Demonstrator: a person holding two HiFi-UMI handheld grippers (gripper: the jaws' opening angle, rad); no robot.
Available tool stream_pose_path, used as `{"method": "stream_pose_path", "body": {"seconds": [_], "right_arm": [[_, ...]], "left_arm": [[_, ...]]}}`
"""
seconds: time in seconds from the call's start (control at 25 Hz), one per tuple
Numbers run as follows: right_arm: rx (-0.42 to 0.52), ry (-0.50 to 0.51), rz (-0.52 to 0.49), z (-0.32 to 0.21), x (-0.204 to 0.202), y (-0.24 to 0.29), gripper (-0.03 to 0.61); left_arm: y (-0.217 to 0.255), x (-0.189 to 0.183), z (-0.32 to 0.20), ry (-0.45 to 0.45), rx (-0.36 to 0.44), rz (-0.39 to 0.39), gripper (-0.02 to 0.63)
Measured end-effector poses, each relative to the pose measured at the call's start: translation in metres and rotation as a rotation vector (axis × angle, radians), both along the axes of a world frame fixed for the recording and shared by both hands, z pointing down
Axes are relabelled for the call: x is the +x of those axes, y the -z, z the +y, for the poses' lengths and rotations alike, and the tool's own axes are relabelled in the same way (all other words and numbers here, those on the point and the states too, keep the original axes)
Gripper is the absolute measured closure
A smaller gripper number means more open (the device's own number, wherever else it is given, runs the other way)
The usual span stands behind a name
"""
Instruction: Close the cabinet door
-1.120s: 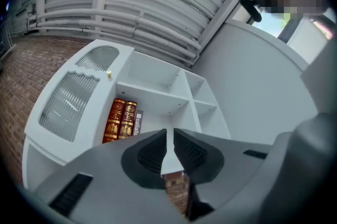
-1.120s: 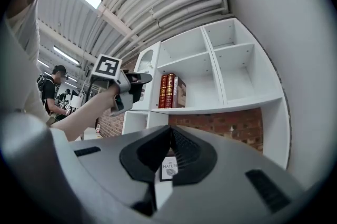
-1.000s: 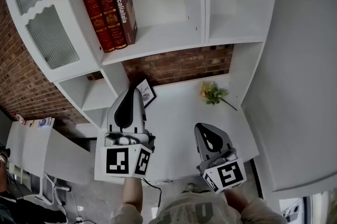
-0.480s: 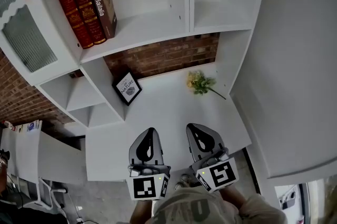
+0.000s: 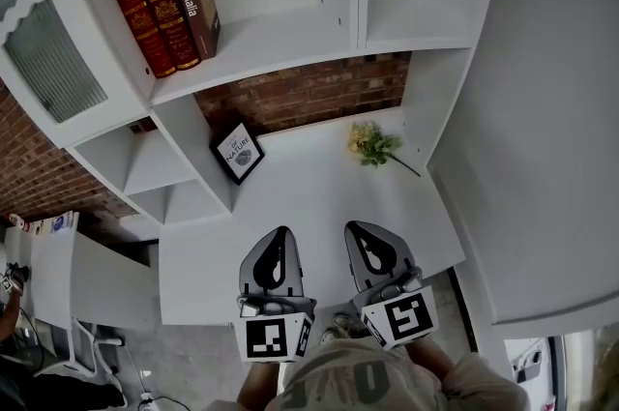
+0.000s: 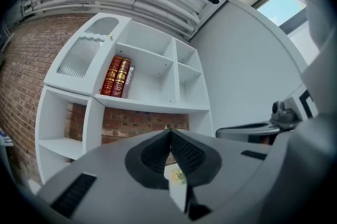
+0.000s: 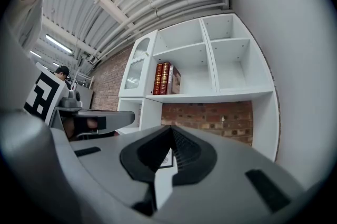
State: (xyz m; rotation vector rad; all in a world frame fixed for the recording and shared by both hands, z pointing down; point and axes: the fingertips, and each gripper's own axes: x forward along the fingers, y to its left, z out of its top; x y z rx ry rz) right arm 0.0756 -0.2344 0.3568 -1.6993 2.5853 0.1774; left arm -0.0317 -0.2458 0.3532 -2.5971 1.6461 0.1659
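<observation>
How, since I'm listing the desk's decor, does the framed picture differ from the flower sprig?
The framed picture is a dark-edged square with a white print; the flower sprig is loose and yellow-green, with a thin stem. The framed picture sits toward the left of the desk; the flower sprig lies toward its right. Both rest on the white desk in front of the brick wall.

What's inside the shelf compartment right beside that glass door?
Three books stand at its left end, two red and one brown. Whatever is behind them is covered.
</observation>
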Motion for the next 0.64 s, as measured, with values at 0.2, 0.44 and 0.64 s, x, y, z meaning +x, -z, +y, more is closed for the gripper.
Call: {"method": "stream_pose_path", "body": {"seconds": [0.2,0.44,0.64], "right_arm": [[-0.007,-0.001,-0.002,0.000,0.000,-0.001,0.563],[-0.013,0.002,-0.025,-0.001,0.008,0.001,0.563],[-0.009,-0.014,-0.017,-0.002,0.013,0.001,0.563]], "left_arm": [[-0.002,0.001,-0.002,-0.005,-0.004,0.002,0.600],[-0.002,0.005,-0.003,-0.014,-0.006,0.002,0.600],[-0.005,0.008,-0.003,-0.023,-0.016,-0.002,0.600]]}}
